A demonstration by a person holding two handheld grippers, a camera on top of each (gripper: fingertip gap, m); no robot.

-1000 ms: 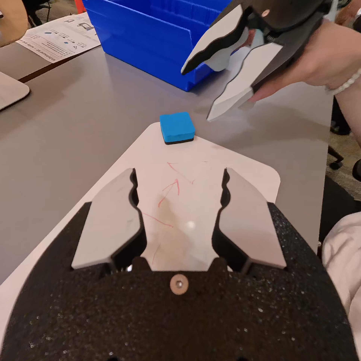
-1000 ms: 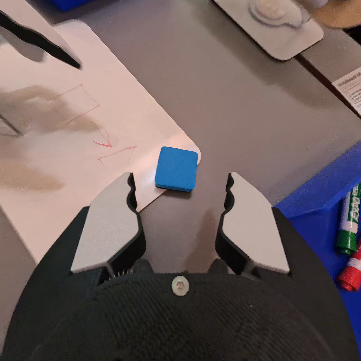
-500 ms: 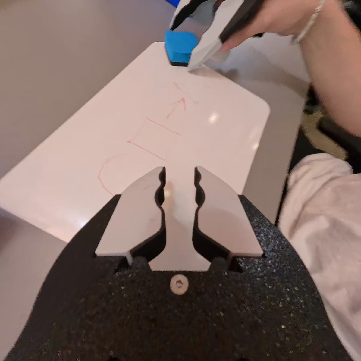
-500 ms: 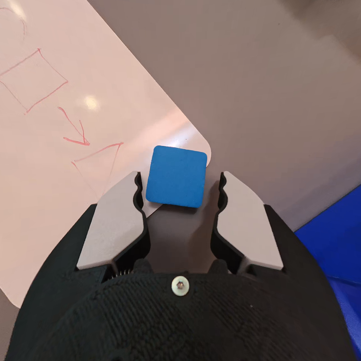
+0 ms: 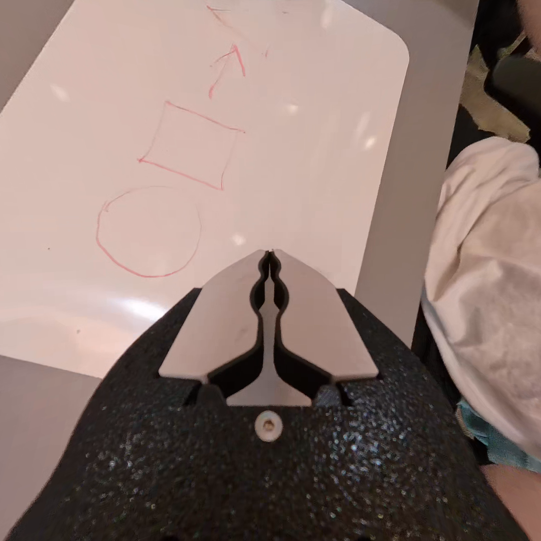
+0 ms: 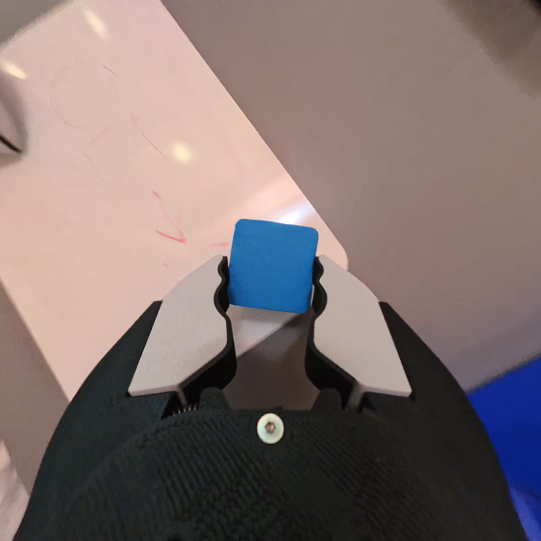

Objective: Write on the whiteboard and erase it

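2 hand-held grippers work over a white, round-cornered whiteboard (image 5: 307, 181) that lies flat on a grey worktop (image 6: 395, 131). The right hand-held gripper (image 6: 271, 270) is clenched on a small square eraser of blue foam (image 6: 270, 270), its 2 grey fingers (image 6: 187, 316) pressing the eraser's left and right sides. The eraser sits over a rounded corner of the whiteboard, close to the board's edge; whether it touches the surface cannot be told. Just beside it on the board are smeared red marker strokes (image 6: 171, 234), faint and broken. The left hand-held gripper (image 5: 268, 254) is clenched on nothing, its fingertips meeting, and hangs above the whiteboard near 1 long edge. Ahead of it the board carries 3 red marker drawings in a row: a circle (image 5: 149, 231), a square (image 5: 193, 146) and an arrow (image 5: 228, 67), with fainter strokes at the far end. A person's white garment (image 5: 483, 278) shows past the worktop's edge. A bright blue bin (image 6: 509, 424) shows at the right edge of the right wrist view.
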